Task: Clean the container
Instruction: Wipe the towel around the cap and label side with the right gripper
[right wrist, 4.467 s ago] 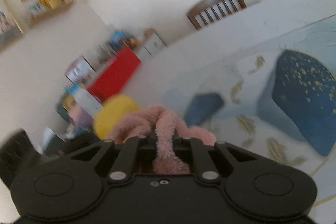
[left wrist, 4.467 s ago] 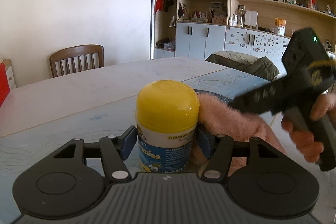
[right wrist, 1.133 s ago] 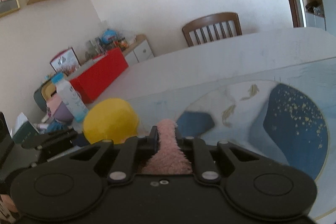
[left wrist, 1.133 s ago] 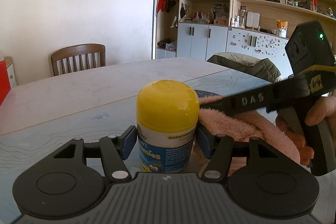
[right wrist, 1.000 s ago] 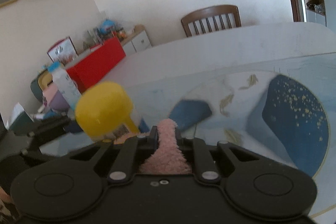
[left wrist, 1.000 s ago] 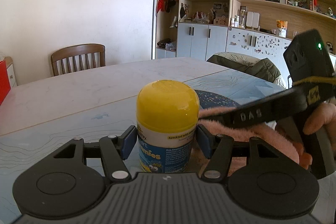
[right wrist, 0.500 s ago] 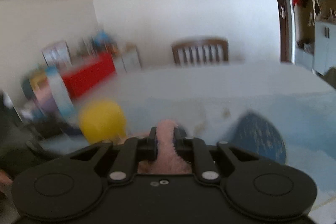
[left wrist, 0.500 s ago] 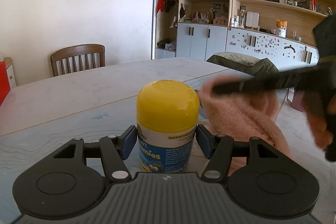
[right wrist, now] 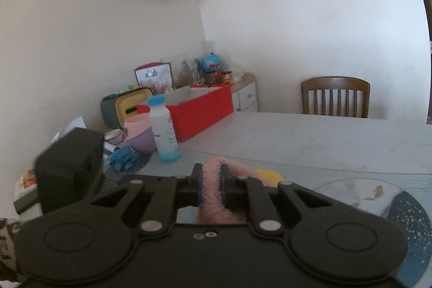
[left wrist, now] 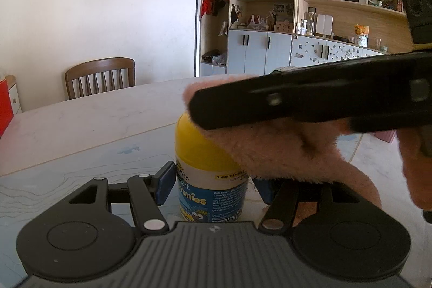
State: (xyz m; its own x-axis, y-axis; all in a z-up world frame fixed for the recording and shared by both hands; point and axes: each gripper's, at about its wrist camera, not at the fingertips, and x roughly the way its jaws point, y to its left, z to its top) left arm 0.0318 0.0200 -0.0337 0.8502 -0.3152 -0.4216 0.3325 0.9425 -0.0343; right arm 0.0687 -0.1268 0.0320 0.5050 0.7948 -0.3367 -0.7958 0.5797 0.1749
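Note:
A gummies container [left wrist: 212, 195] with a yellow cap [left wrist: 197, 150] stands upright on the table, and my left gripper [left wrist: 213, 188] is shut on its labelled body, one blue pad on each side. A fluffy pink cloth [left wrist: 283, 153] lies over the top and right side of the cap. My right gripper [right wrist: 212, 176] is shut on that cloth [right wrist: 212, 180] and reaches in from the right just above the cap as a long black bar [left wrist: 310, 101]. From the right wrist view only a sliver of the yellow cap [right wrist: 271, 176] shows past the cloth.
The pale marble-look table [left wrist: 81, 131] has a blue round mat [right wrist: 410, 217] at the right. At its far end are a white bottle with a blue cap [right wrist: 163, 128], a red box [right wrist: 199, 109], a purple bowl [right wrist: 140, 139] and blue gloves [right wrist: 124, 159]. A wooden chair [left wrist: 100, 77] stands behind.
My right gripper has lifted the pink cloth from beside the container up onto its yellow cap and swung left. The left gripper and the container have stayed put.

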